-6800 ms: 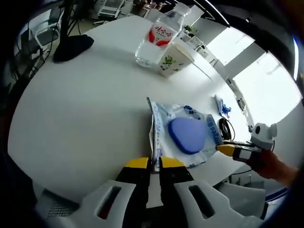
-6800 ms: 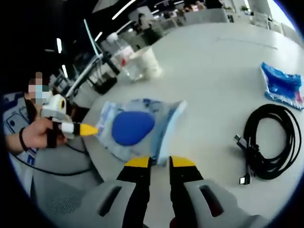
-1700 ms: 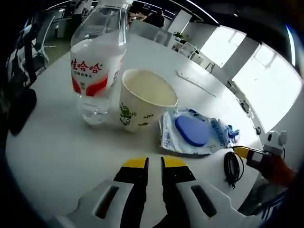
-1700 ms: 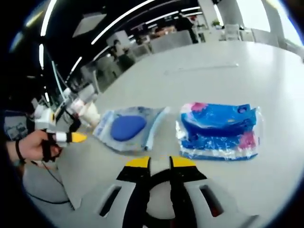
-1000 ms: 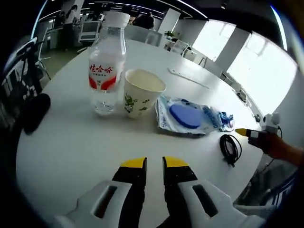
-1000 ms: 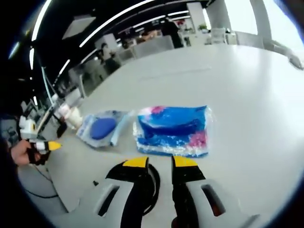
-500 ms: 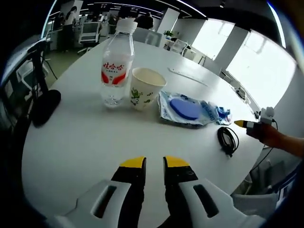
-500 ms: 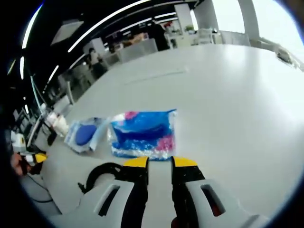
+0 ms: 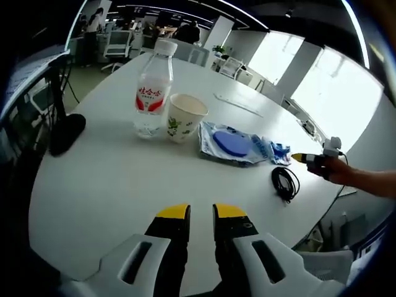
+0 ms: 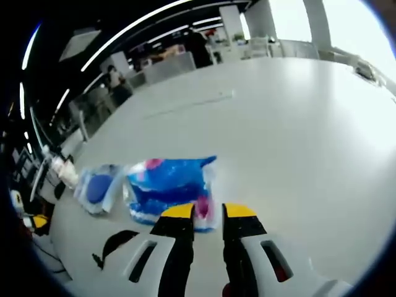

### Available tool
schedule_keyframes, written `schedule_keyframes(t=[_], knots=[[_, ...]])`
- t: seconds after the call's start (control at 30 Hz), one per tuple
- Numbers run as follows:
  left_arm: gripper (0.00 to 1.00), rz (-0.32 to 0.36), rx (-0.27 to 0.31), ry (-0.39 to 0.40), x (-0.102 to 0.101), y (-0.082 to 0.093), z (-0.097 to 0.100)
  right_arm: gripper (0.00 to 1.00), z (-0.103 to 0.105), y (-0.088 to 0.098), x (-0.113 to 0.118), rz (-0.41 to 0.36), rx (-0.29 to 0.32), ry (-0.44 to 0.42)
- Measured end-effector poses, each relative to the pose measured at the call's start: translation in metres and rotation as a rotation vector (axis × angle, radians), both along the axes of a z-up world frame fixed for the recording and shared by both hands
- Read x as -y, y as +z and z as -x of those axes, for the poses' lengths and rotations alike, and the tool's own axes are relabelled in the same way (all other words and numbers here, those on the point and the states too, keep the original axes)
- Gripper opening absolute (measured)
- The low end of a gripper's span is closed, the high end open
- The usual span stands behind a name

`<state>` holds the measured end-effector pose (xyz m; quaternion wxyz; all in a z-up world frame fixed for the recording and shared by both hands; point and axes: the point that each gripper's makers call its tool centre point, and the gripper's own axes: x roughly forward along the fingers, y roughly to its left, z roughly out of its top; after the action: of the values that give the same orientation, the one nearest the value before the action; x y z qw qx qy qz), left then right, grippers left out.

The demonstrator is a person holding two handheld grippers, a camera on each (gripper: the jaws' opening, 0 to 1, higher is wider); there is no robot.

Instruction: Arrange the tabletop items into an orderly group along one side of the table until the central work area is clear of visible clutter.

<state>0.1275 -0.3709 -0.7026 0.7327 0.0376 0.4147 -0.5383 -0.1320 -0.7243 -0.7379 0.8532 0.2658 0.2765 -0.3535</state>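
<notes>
A: 2 yellow-tipped fingers of the left gripper [image 9: 200, 211] are rising from the bottom of the left gripper view, sitting nearly together with a thin gap and gripping nothing. They are hanging over a bare stretch of the white table [image 9: 105, 179].

B: What is lining up beyond them?

A: 1 row is running along the far side: a water bottle [image 9: 152, 90] with a red label is standing upright, a paper cup [image 9: 185, 117] is standing just beside it, then a clear pouch with a blue disc [image 9: 232, 141] is lying flat, and a coiled black cable [image 9: 284, 183] is lying near the table's edge. The right gripper [image 9: 304, 158] is showing there in a person's hand [image 9: 337, 171].

B: And the right gripper view?

A: 2 fingers are standing slightly apart, holding nothing. A blue and pink packet [image 10: 167, 182] is lying just beyond the tips; whether they are touching it, I cannot tell. The pouch with the blue disc [image 10: 96, 187] is lying beside that packet, and part of the black cable [image 10: 113, 243] is showing lower down.
</notes>
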Motion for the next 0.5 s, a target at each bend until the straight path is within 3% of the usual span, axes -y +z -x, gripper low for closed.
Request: schedule_keyframes(t=[0.27, 0.5], knots=[[0.12, 0.003, 0.001, 0.018, -0.004, 0.003, -0.003, 0.13, -0.004, -0.005, 0.009, 0.0, -0.02, 0.02], [0.11, 0.001, 0.004, 0.032, -0.007, 0.005, -0.006, 0.03, -0.004, -0.011, 0.008, 0.008, -0.057, 0.063]])
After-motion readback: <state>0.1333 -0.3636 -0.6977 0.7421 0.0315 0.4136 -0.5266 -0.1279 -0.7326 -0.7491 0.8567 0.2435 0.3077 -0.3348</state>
